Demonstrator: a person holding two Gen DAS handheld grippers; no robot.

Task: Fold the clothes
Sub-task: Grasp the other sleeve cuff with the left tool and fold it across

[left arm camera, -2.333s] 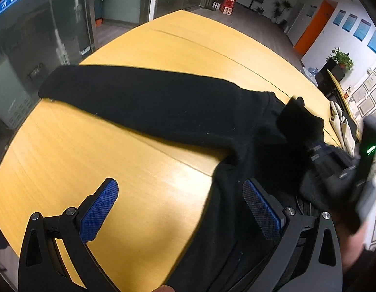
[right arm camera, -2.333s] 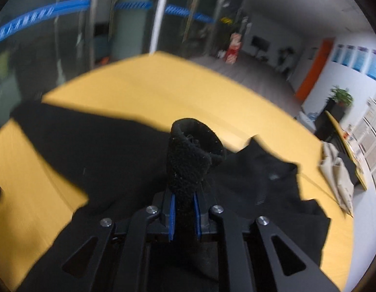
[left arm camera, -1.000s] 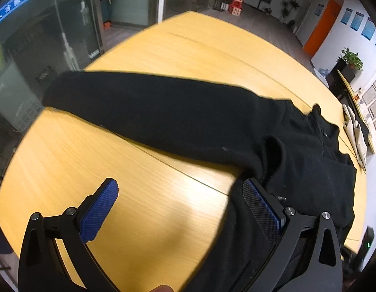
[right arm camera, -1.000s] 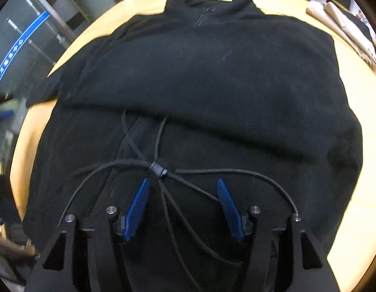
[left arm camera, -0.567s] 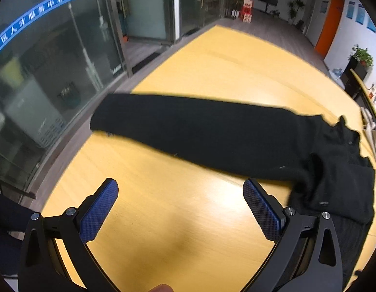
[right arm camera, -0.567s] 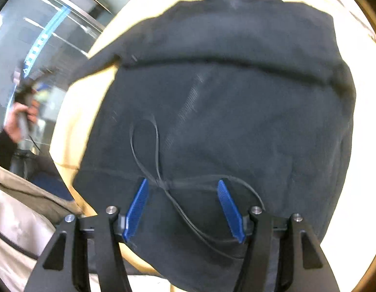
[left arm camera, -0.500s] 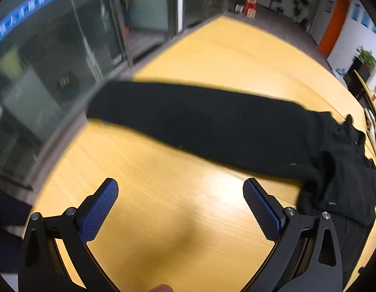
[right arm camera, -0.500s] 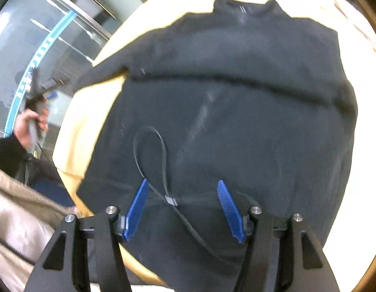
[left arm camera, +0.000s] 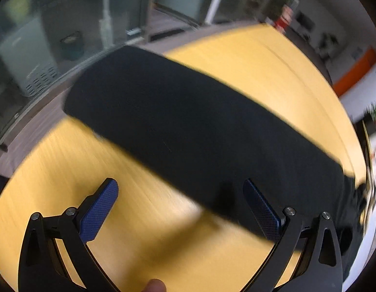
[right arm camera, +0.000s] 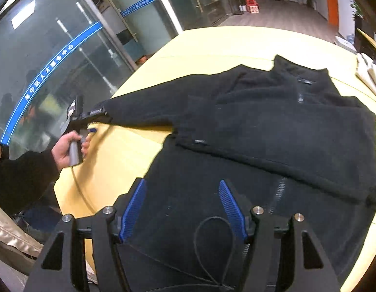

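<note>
Your black fleece zip-neck jacket (right arm camera: 273, 131) lies flat across the centre of the yellow wooden table (right arm camera: 224, 41), one sleeve already laid across the chest, the other sleeve (left arm camera: 188, 126) stretched toward the upper left of the left wrist view. Your left gripper (left arm camera: 180, 206) hangs wide open just above that sleeve, holding nothing; your right gripper (right arm camera: 181, 206) gapes empty over the hem. Pinch the sleeve near its cuff and carry it flat across the chest.
</note>
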